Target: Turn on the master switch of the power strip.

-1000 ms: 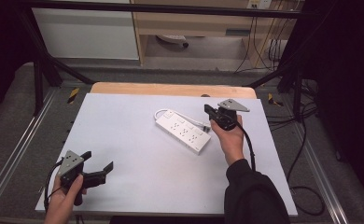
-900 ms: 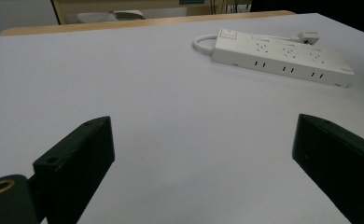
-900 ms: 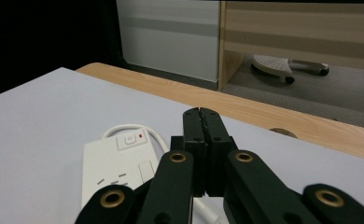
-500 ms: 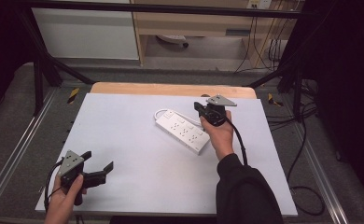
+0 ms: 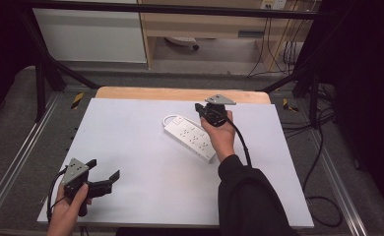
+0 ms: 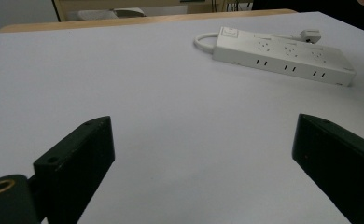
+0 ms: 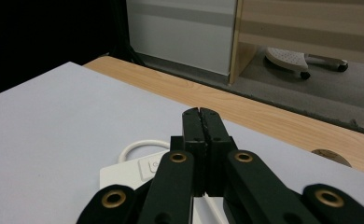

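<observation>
White power strip (image 5: 190, 137) lies flat on the white worktop (image 5: 131, 147), right of centre, nearer the far edge, set diagonally; its cord loops at the far end and a plug (image 6: 309, 34) sits just beyond it. R gripper (image 5: 203, 110) hovers over the strip's far end by the switch (image 7: 150, 166), jaws pressed together w/ nothing between them. L gripper (image 5: 104, 173) is at the near-left corner, well apart from the strip, jaws wide apart, empty.

Handling, my read: rigid plastic body, light-ish, smooth so could slide on the sheet (cord is the floppy bit and will drag). Best hold prob across the narrow width, mid-body, jaws on the two long side walls; avoid the switch and the cord.
</observation>
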{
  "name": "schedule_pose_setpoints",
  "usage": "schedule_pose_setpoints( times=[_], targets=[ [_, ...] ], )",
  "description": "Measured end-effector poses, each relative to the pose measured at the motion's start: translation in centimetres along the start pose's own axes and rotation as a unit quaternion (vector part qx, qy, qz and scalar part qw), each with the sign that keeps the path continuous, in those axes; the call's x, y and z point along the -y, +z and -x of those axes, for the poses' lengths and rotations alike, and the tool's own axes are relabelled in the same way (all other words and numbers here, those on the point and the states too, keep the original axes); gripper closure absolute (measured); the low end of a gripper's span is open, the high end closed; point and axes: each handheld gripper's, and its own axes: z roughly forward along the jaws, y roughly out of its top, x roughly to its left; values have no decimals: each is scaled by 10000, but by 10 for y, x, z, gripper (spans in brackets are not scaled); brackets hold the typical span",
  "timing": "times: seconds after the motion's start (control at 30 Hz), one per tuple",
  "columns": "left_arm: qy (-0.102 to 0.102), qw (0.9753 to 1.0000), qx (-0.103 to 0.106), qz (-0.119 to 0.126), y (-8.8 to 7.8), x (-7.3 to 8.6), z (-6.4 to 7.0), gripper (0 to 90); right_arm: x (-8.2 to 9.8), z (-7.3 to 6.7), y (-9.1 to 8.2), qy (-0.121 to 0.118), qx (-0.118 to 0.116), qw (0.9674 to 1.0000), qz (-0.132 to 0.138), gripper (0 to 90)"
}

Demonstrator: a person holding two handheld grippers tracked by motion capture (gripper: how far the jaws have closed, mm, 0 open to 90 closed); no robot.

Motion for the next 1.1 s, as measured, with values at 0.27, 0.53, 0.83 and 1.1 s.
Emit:
schedule_pose_setpoints(
  times=[0.27, 0.53, 0.83, 1.1],
  targets=[
    [-10, 10000, -3, 0, 0, 0, 0, 57, -3, -5, 15, -39, 44, 10000, -78, 900],
    [13, 10000, -20, -15, 1, 0, 0, 56, -4, -4, 28, 6, 123, 9998, -150, 900],
    [28, 10000, -43, -26, 2, 0, 0, 56, 0, -10, 42, 11, 106, 9996, -261, 900],
    [18, 10000, -25, -44, 2, 0, 0, 59, 3, -11, 51, 15, 137, 9991, -401, 900]
  ],
)
